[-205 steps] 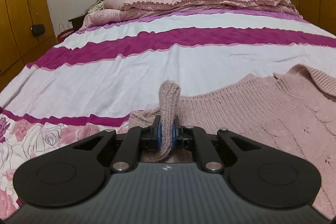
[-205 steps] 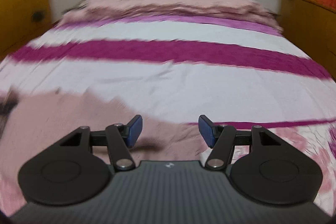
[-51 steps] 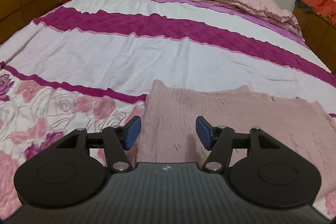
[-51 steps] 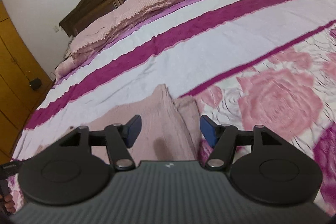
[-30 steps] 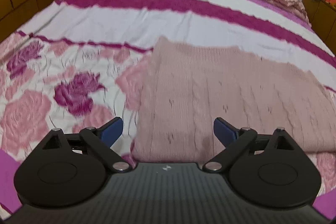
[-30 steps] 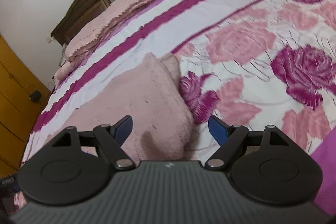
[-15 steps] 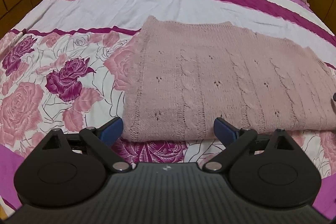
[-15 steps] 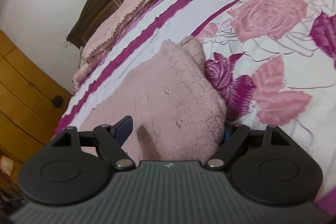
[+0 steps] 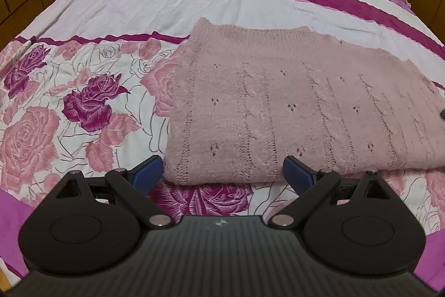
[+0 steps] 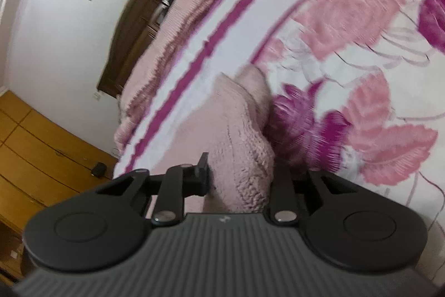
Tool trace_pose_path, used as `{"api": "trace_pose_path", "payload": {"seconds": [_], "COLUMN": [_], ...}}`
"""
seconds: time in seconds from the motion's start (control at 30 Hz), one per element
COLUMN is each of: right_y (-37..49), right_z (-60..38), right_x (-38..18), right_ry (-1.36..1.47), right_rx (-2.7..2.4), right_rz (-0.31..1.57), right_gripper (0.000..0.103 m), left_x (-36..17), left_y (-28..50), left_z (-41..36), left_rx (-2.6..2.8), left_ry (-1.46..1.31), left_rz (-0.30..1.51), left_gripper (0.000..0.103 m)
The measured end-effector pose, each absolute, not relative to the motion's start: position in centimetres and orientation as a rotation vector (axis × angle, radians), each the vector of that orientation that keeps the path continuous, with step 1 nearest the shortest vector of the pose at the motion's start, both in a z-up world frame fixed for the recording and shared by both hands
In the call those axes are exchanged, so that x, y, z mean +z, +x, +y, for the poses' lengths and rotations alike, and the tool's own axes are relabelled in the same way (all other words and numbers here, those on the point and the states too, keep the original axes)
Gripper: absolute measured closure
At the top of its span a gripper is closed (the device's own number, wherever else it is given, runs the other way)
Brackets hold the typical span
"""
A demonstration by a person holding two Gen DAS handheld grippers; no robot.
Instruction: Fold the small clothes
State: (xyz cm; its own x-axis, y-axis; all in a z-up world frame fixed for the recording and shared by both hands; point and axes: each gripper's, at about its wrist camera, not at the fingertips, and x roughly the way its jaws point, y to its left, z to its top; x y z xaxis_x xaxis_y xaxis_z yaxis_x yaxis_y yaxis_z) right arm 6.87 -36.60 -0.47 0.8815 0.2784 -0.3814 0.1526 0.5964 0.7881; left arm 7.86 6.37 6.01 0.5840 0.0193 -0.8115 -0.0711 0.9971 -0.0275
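Bed (image 9: 116, 4) with rose-and-stripe cover carries a folded pink sweater (image 9: 292, 107).

Sweater lies flat on the cover, near edge toward the cameras. Left hand-held gripper (image 9: 222, 176) hangs just short of that edge, blue pads spread wide, holding nothing. Right hand-held gripper (image 10: 241, 177) has its jaws closed on the sweater's (image 10: 239, 141) right-end fold; that view is blurred.
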Motion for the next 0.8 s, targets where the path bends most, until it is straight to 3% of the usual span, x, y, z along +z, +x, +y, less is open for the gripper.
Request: {"api": "trace_pose_path", "payload": {"seconds": [0.53, 0.8], "right_y": [9.7, 12.1], "right_z": [-27.0, -19.1], "right_x": [11.1, 13.8], "right_ry": [0.664, 0.559], "right_rx": [0.296, 0.432], "right_rz": [0.384, 0.401], "right_gripper": [0.076, 0.076], "left_x": [7.4, 8.1], "left_y": [6.7, 6.0], "left_z": [9.8, 13.3], "left_rx": [0.094, 0.147], "left_ry": [-0.078, -0.111], "left_rz": [0.91, 0.884], "left_gripper": [0.006, 0.006]}}
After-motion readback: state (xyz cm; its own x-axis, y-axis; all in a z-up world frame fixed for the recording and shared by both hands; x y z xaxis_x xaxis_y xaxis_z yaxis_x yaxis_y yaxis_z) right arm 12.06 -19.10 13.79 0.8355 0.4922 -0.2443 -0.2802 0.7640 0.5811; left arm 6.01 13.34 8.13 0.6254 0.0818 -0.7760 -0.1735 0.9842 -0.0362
